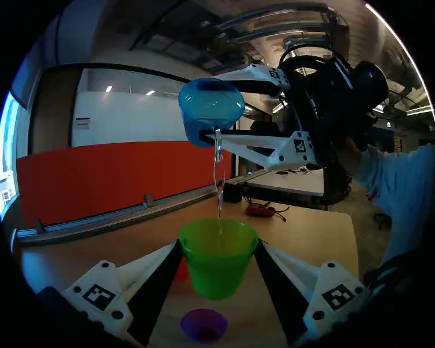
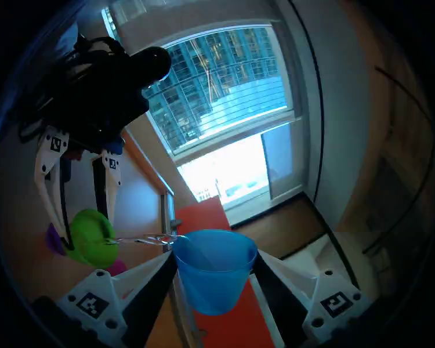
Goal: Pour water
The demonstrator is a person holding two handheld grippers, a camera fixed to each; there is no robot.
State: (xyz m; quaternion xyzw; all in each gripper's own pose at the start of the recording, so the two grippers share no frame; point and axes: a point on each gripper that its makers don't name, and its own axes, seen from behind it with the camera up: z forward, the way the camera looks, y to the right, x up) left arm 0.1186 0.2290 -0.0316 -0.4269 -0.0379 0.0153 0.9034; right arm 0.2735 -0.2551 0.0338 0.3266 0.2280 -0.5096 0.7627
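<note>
Up close in the left gripper view, left tool (image 1: 217, 246) clenched on a green cup (image 1: 217, 269), one finger pressing each side, cup upright and raised off the wooden tabletop (image 1: 310, 232). Just beneath and nearer the lens, a purple cup (image 1: 204, 325) standing on that tabletop, apart from the green one. Beside the green cup, half hidden behind a finger, something reddish (image 1: 182, 271), kind not clear. Higher and a little farther off, right tool (image 1: 213, 109) grasping a blue cup (image 1: 209, 101) between its two white fingers, cup tipped far over on its side. From its lowered lip, a thin stream of water (image 1: 219, 180) falling straight into the mouth of the green cup. Behind that tool, at the right edge, a pale sleeve (image 1: 403, 185). Farther along the tabletop, a small red object (image 1: 260, 210) with a dark cable. Farthest back, an orange-red wall panel (image 1: 101, 174) under a band of glass. Seen from the right gripper view, blue cup gripped on both sides right at the lens, water leaving its rim toward the green cup, which sits between the left tool's fingers farther off, a purple shape just beside it. Far beyond, a large bright window (image 2: 217, 87).
</note>
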